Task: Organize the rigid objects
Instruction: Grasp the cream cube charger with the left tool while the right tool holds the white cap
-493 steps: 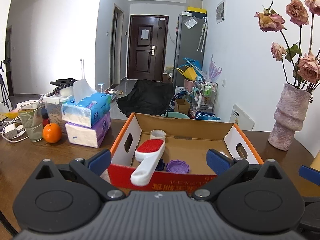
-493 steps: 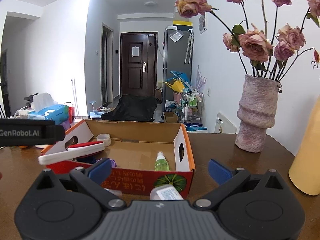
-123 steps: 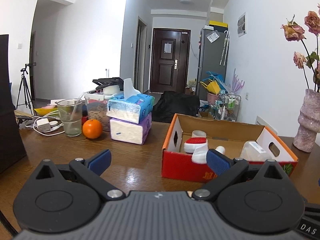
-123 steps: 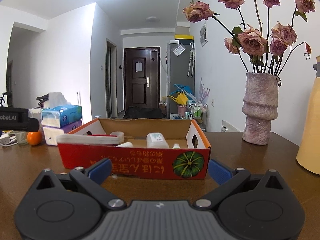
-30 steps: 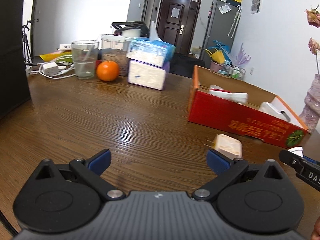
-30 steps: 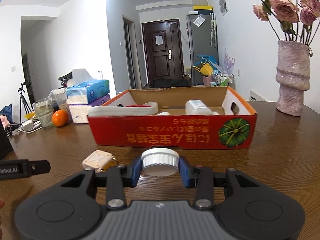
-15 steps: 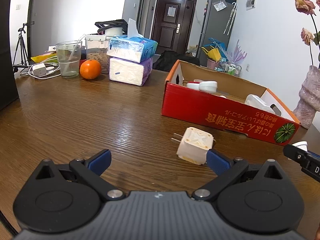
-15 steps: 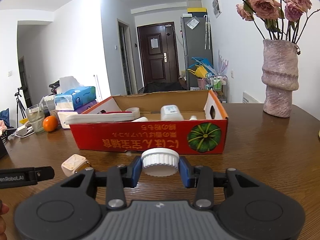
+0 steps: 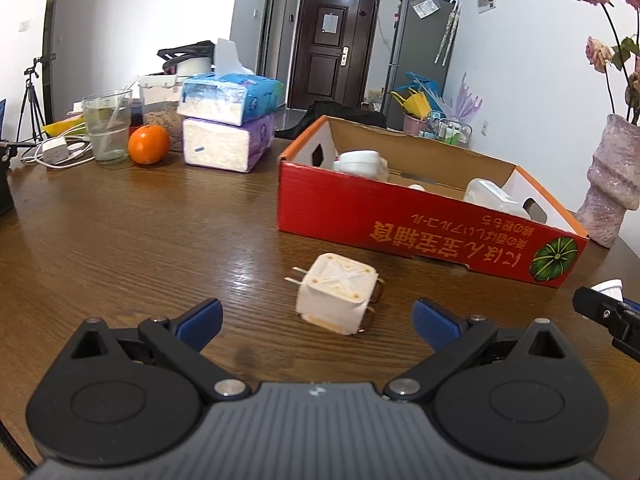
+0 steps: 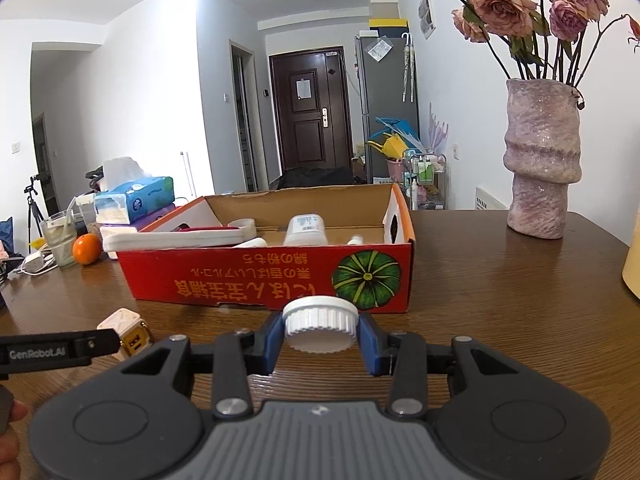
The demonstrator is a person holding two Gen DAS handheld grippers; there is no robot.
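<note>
1. Ahead of my left tool [image 9: 316, 316], past the plug, the red box [image 9: 404, 224] lies across the desk [image 9: 120, 248]; nothing stands between the tool and the plug.
2. Far to the left of that tool I see two stacked tissue packs [image 9: 228, 136], an orange [image 9: 148, 145] and a glass [image 9: 107, 126] with a cable beside it.
3. A pink vase [image 9: 612, 184] stands off to the right, beyond the box's far end.
4. The right tool [image 10: 320, 340] shows in the left view as a black tip at the right edge, with a bit of white cap on it.
5. From the right tool, the box's front wall sits straight ahead and close; the vase is well to its right, and the left tool's arm crosses low on its left, partly hiding the plug.
6. My left tool's fingers stand wide apart, holding nothing.
7. The plug [image 9: 338, 294] lies on the desk just ahead of the left tool, between the lines of its fingers: a cream cube, with thin metal prongs pointing left and an X moulded on top.
8. My right tool is clamped on the cap [image 10: 320, 322], white with a ribbed rim, held flat.
9. Inside the box I make out a white bottle [image 10: 306, 230] and a long white brush [image 10: 180, 238] resting on the left rim.
</note>
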